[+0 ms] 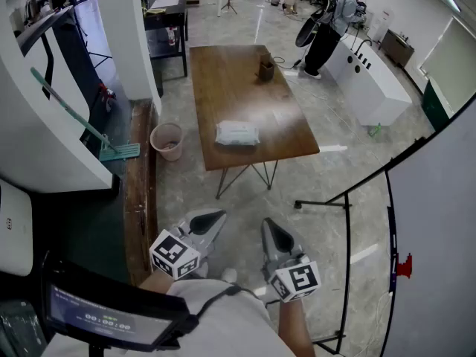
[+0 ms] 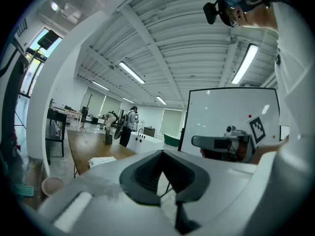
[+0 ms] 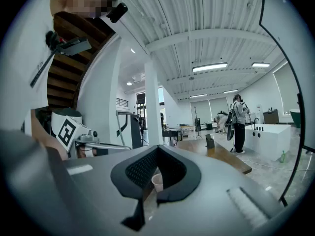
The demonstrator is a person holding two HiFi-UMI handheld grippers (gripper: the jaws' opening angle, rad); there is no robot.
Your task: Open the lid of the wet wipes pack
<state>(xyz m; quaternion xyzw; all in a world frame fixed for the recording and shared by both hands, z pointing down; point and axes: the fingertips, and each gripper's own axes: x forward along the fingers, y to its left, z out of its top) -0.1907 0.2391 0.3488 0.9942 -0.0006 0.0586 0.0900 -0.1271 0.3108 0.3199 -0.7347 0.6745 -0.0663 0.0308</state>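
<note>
The white wet wipes pack (image 1: 238, 133) lies flat near the front end of a long wooden table (image 1: 230, 80). It also shows as a small white slab (image 2: 102, 160) in the left gripper view. Both grippers are held low, close to the person's body and well short of the table. My left gripper (image 1: 212, 219) (image 2: 162, 154) has its jaws together with nothing between them. My right gripper (image 1: 271, 229) (image 3: 156, 147) is likewise shut and empty. Both point towards the table.
A small brown box (image 1: 265, 70) stands at the table's far end. A pinkish bin (image 1: 166, 140) sits on the floor left of the table. A black stand (image 1: 327, 203) and a whiteboard edge lie to the right. A person (image 1: 331, 21) bends by a white counter (image 1: 368, 76).
</note>
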